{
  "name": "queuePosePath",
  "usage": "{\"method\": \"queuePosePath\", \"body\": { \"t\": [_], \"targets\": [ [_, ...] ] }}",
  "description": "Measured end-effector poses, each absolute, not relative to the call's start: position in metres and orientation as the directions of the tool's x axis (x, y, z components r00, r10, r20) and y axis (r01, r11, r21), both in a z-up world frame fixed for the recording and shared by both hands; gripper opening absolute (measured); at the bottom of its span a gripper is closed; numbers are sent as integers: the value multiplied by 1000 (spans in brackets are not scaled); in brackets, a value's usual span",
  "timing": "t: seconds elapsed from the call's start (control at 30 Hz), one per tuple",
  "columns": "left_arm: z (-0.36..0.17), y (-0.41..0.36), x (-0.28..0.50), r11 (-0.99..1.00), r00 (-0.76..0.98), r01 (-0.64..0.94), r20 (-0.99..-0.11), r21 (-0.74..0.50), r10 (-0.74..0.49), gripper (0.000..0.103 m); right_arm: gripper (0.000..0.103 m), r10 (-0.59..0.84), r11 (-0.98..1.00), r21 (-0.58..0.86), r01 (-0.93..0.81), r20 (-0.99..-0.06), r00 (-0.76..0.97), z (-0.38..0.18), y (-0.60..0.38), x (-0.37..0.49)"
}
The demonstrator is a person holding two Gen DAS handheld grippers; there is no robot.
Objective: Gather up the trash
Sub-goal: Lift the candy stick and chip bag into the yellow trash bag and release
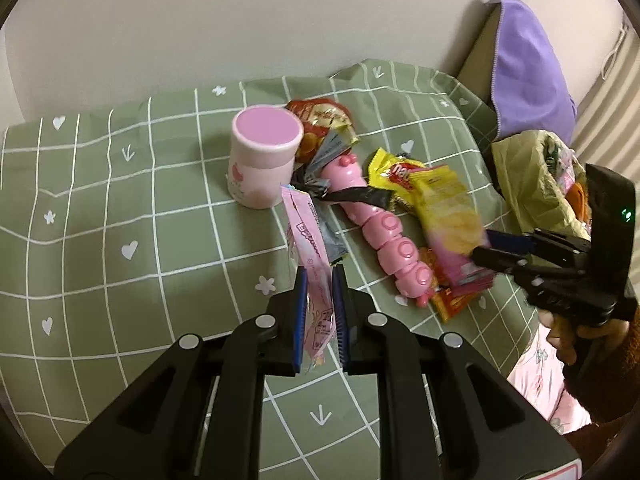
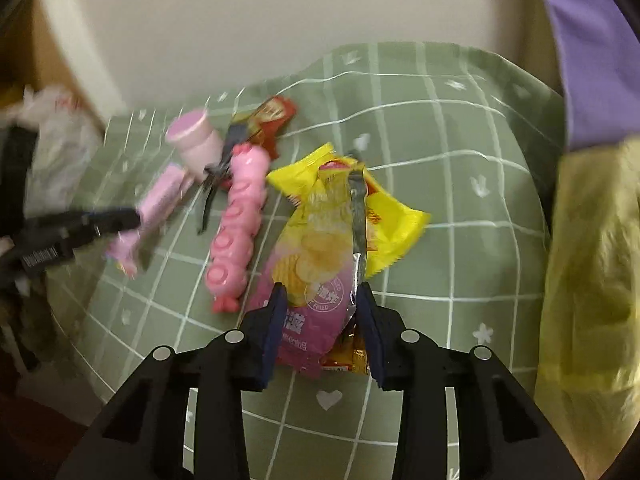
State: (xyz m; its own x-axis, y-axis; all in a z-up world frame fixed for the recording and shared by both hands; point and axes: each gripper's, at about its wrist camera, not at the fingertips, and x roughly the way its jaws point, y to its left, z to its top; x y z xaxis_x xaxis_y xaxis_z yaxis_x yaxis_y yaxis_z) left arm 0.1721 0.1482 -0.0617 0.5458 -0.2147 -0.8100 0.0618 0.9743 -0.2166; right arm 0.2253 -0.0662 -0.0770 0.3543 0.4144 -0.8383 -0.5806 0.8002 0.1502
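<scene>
Left gripper (image 1: 320, 280) is clamped on a pink wrapper (image 1: 310, 240), lifted off the green cloth (image 1: 120, 200), prob. bound for the trash bag (image 1: 524, 176); right gripper (image 2: 320, 300) is parted, straddling the chip bag (image 2: 316, 264) w/o pinching it yet, lined up to grab it.

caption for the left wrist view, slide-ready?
Left gripper shut on a pink wrapper; right gripper reaches the chip bag on the green checked cloth.

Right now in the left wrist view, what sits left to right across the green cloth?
Pink-lidded cup → pink wrapper held in the left gripper → pink toy → yellow chip bag → right gripper → green bag.
</scene>
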Motion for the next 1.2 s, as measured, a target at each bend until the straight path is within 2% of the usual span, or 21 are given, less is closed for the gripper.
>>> {"method": "queuePosePath", "body": {
  "t": [0.03,0.07,0.17,0.3,0.6,0.97,1.2],
  "targets": [
    [-59,148,171,974,552,67,-806,-216,-216,12,26,396,791,110,-602,-842,367,-75,-61,222],
    [-57,148,172,973,556,72,-802,-218,-220,12,13,397,787,105,-608,-840,369,-73,-60,221],
    [-48,146,172,972,576,91,-784,-218,-230,12,7,410,794,116,-596,-826,386,-63,-64,220],
    [-31,144,177,966,610,110,-751,-234,-251,12,6,443,805,137,-577,-785,432,-38,-74,220],
    [21,123,189,948,685,216,-656,-233,-317,12,6,422,856,73,-512,-669,611,36,-104,216],
    [78,52,230,863,660,442,-562,-246,-498,12,6,264,947,2,-320,-572,777,90,-182,210],
    [94,-15,254,792,595,566,-550,-230,-585,12,6,148,985,9,-171,-550,822,99,-244,215]
  ]
}}
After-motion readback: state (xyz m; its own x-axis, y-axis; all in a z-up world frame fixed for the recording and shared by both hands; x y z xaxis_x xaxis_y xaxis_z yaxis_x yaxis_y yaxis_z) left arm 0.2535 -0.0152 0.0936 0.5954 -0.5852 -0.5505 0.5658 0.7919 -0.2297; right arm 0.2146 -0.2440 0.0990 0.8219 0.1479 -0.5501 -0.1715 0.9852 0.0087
